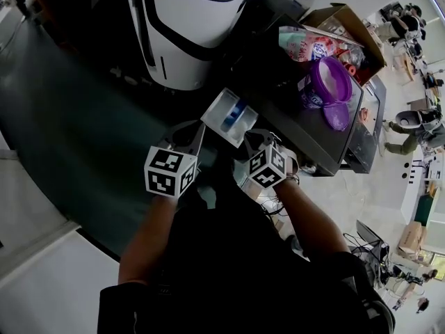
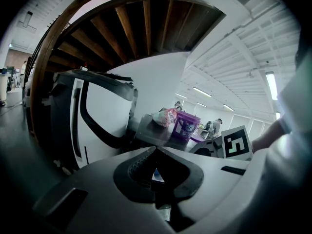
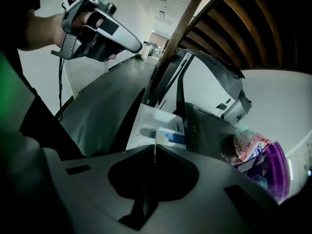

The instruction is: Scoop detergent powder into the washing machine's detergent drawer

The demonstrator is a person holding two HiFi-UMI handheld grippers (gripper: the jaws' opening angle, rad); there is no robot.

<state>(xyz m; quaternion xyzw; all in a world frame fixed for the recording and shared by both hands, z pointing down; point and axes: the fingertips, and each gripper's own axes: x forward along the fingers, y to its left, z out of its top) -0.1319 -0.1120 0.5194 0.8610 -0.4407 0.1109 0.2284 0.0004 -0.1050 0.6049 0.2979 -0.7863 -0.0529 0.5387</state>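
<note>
White detergent drawer pulled out; left gripper, right gripper both closed, empty, just before it; purple tub beyond, scooping seemingly undone

No word, brand or number can be read anywhere. The round purple plastic tub carries a white-and-blue label, too blurred to make out. The crumpled pink and teal printed bag shows red lettering too small to read. The white marker cubes bear only black square patterns.
</note>
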